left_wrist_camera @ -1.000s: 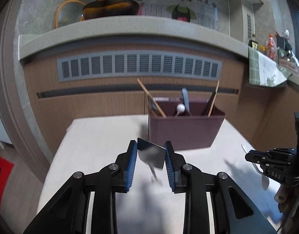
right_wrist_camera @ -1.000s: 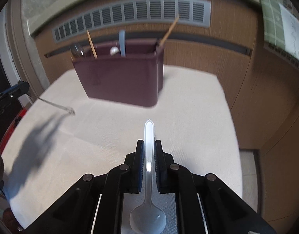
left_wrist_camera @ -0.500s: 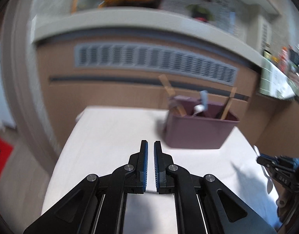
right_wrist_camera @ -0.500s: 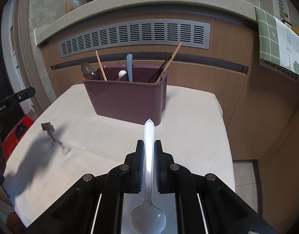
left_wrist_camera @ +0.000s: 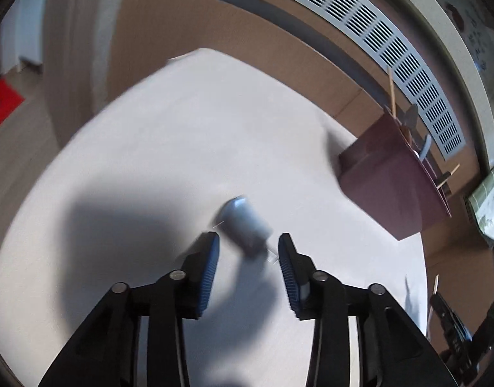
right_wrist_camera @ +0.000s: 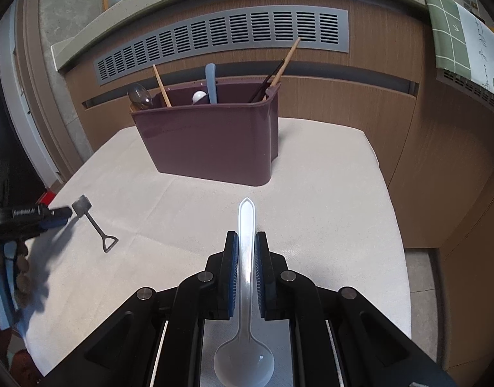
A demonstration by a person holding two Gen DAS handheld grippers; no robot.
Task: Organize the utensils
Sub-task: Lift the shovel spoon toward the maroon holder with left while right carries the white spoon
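Observation:
A small metal shovel-shaped spoon [right_wrist_camera: 95, 225] lies on the white tablecloth [right_wrist_camera: 327, 193] at the left. In the left wrist view its blade [left_wrist_camera: 243, 222] is a grey blur just ahead of my left gripper [left_wrist_camera: 248, 238]. Those jaws are opening wide, and the pads [left_wrist_camera: 211, 258] do not touch the blade. From the right wrist view, the left gripper [right_wrist_camera: 58, 214] sits beside the blade. My right gripper [right_wrist_camera: 246, 254] is shut on the handle of a clear plastic spoon [right_wrist_camera: 247, 225], bowl toward the camera. The purple caddy [right_wrist_camera: 211, 142] stands at the table's far side.
The caddy [left_wrist_camera: 395, 187] holds chopsticks [right_wrist_camera: 287, 61], a blue handle [right_wrist_camera: 211, 80] and a metal spoon [right_wrist_camera: 139, 95]. Behind it is a wooden counter front with a grey vent grille [right_wrist_camera: 221, 32]. A green checked cloth [right_wrist_camera: 456, 29] hangs at right. A person's hand [right_wrist_camera: 8, 274] is at the left edge.
The left gripper let go of the shovel spoon, which dropped onto the table. It shut empty, then sank, rolled and opened wide over the blade. The right gripper kept still with its spoon.

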